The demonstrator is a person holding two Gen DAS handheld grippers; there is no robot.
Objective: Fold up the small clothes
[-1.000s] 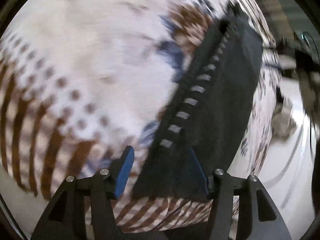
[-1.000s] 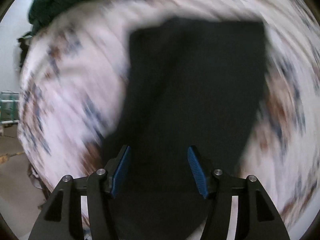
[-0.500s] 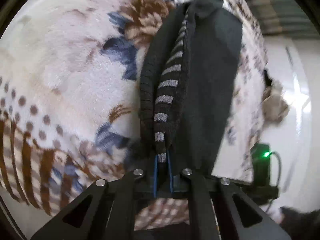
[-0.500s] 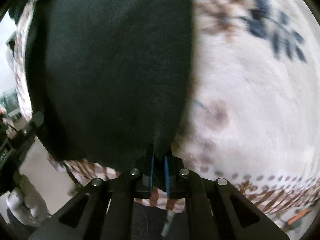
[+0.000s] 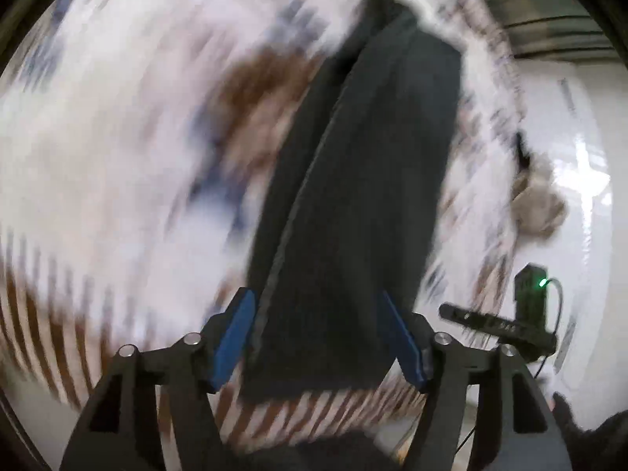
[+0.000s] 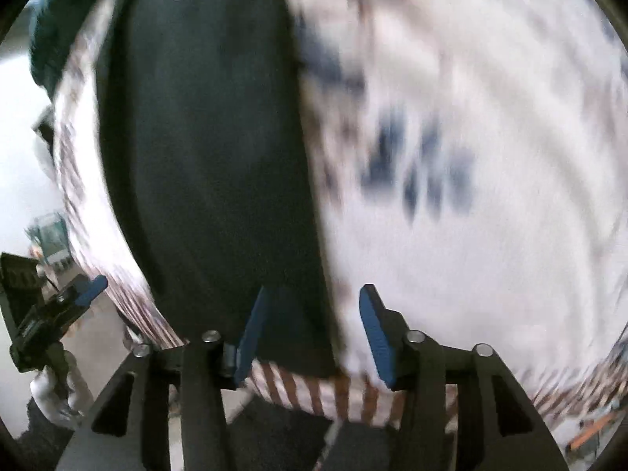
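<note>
A dark folded garment [image 5: 361, 196] lies flat on a white fleece blanket [image 5: 117, 157] with brown and blue patterns. In the left wrist view its near edge lies below and between the blue pads [image 5: 235, 337] of my left gripper [image 5: 318, 339]. The jaws are opening and the pads stand clear of the cloth. In the right wrist view the same garment [image 6: 204, 157] fills the left half. Its right near corner lies between the fingers of my right gripper [image 6: 314, 337], whose jaws are also opening without pressing on it. Both views are blurred by motion.
A beige clump of cloth [image 5: 537, 204] lies past the blanket's right edge. A black device with a green light [image 5: 530, 294] sits nearby. A dark teal garment [image 6: 51, 39] lies at the far left. The left gripper's blue fingertip [image 6: 92, 288] and a white-gloved hand [image 6: 51, 392] show at lower left.
Both grippers went from open to shut on the garment's near edge, and now stand open again. The garment has been let go and lies flat. Both views shifted across the blanket.
</note>
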